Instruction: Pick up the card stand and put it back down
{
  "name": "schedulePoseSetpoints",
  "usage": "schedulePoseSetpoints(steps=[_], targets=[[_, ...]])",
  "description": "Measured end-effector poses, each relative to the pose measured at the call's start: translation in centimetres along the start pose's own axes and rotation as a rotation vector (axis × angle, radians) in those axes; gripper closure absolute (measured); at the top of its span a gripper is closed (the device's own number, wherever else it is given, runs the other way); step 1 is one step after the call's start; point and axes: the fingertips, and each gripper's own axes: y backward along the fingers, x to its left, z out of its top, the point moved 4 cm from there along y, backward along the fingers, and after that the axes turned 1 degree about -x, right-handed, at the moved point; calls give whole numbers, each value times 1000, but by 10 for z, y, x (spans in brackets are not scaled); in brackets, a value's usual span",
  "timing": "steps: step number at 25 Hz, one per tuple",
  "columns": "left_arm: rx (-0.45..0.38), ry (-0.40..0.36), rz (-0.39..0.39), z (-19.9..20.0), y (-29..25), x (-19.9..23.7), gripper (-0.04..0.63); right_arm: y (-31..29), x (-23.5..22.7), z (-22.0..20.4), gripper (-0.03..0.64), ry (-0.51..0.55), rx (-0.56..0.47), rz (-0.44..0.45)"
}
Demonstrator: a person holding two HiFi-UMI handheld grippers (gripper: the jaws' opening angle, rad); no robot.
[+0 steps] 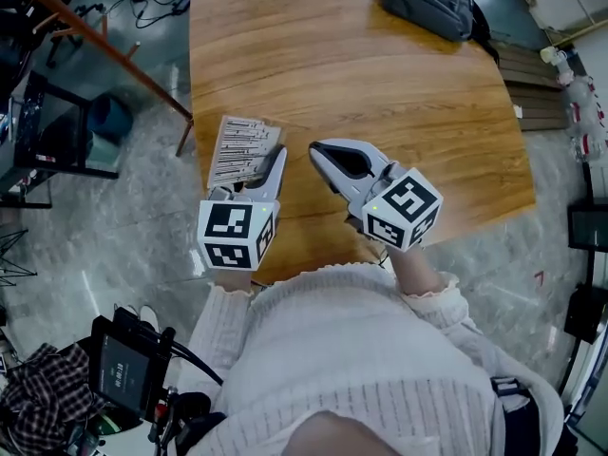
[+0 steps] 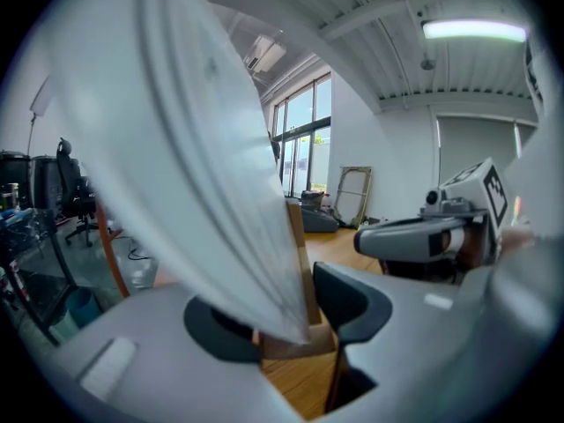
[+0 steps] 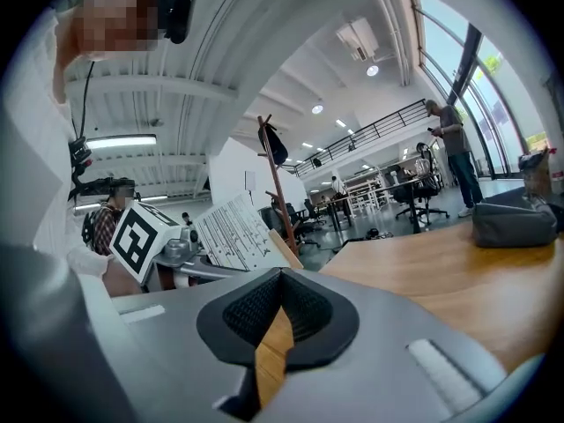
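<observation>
Head view: left claw (image 1: 264, 157) aloft with card stand (image 1: 241, 147).

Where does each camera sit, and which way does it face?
Head view: on the head, facing steeply down at the table; sweater, left gripper, right gripper show.
Left gripper view: on the left gripper, along its jaws, shut on the card stand.
Right gripper view: on the right gripper, along its shut jaws.
Shared: each gripper view shows the other gripper.
</observation>
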Motion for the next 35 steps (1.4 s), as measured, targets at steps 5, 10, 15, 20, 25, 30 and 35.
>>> schedulePoseSetpoints(steps=[5, 10, 15, 20, 25, 30, 35], targets=[[-18, 3, -16, 4, 2, -4, 410, 1, -1, 2, 617, 12, 0, 0], [-38, 48, -43, 8, 2, -8, 410, 6, -3, 3, 617, 11, 0, -13], [-47, 63, -60, 9, 3, -8, 410, 6, 0, 3, 617, 15, -3, -18], [-41, 69, -55, 7, 3, -5, 410, 6, 0, 2, 617, 13, 2, -20], [-30, 56, -47, 5, 0, -5, 410, 8, -3, 3, 617, 11, 2, -23], [-20, 78, -38, 2, -2, -1, 410, 9, -5, 5, 617, 9, 3, -30], [11, 91, -23, -8, -11, 9, 410, 4, -17, 3, 617, 0, 12, -43]])
